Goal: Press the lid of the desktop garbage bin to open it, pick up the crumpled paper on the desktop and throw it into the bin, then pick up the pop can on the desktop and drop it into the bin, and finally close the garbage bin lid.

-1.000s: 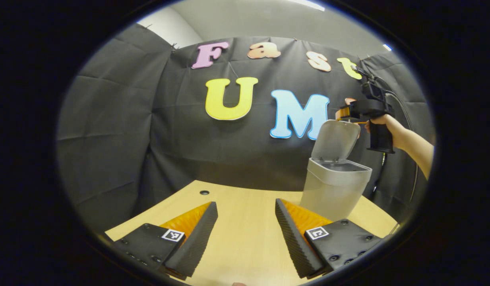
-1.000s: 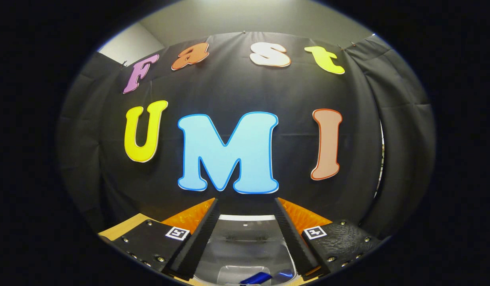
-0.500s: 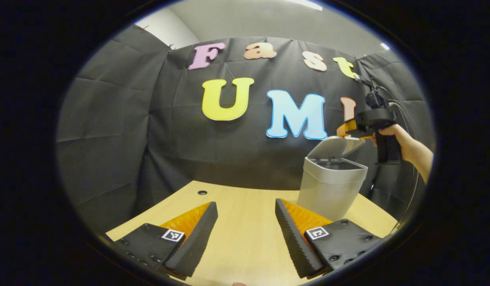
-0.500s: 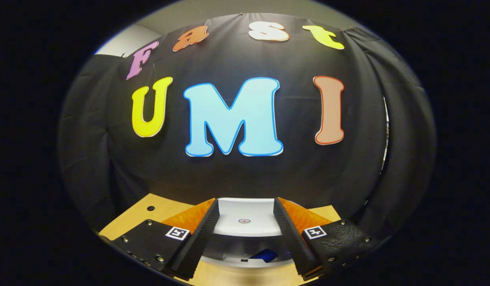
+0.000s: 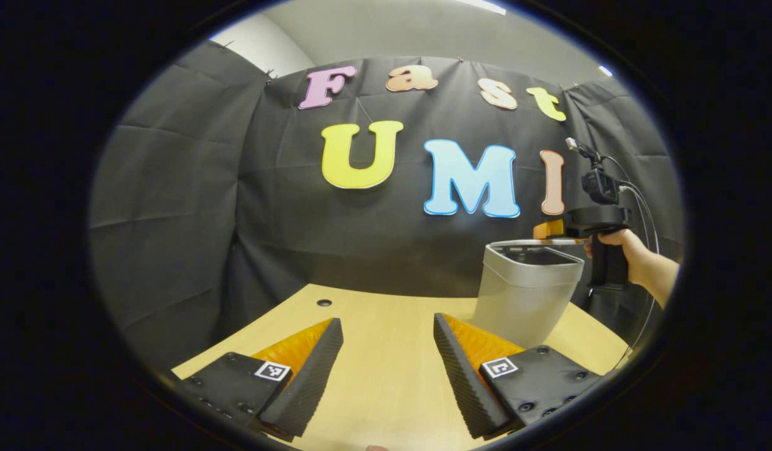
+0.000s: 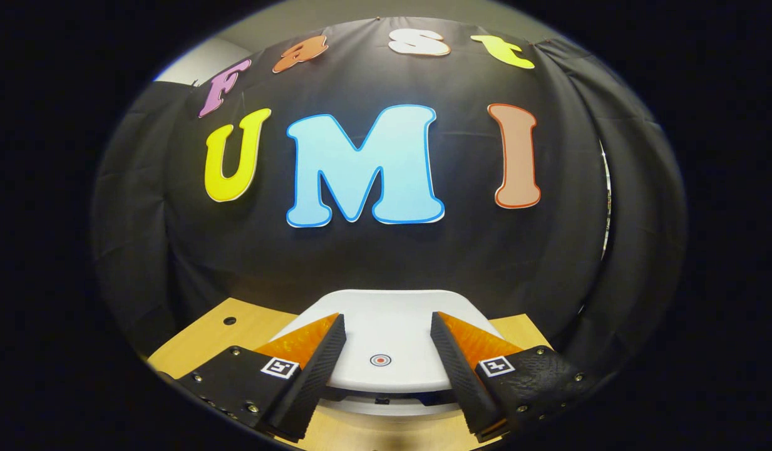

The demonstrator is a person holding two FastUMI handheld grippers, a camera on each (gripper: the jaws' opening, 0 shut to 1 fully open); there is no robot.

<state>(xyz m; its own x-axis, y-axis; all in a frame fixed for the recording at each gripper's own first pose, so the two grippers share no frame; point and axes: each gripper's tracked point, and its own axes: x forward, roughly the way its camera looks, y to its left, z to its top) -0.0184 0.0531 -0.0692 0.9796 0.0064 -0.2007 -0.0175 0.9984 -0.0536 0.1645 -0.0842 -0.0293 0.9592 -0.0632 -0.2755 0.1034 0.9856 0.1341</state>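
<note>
The grey desktop bin (image 5: 524, 291) stands at the right on the wooden table (image 5: 373, 369). Its lid (image 5: 536, 242) lies almost flat over the opening. My right gripper (image 5: 551, 233), held by a hand (image 5: 630, 254), rests on top of that lid. In the right gripper view the pale lid (image 6: 386, 338) with its small red dot (image 6: 380, 359) lies under my right gripper (image 6: 387, 317), which is open with a finger either side of the dot. A thin dark gap shows under the lid's near edge, and the lid hides the bin's inside. My left gripper (image 5: 386, 322) hovers open over bare table, left of the bin.
A small round hole (image 5: 324, 302) marks the tabletop near its far edge, also visible as the hole (image 6: 229, 321) left of the bin. Black cloth walls close in behind and beside the table. Cables (image 5: 642, 207) trail from the right gripper.
The lid has swung down from upright to almost flat, and my right gripper has come down with it. The blue can inside the bin is now covered. My left gripper has stayed put.
</note>
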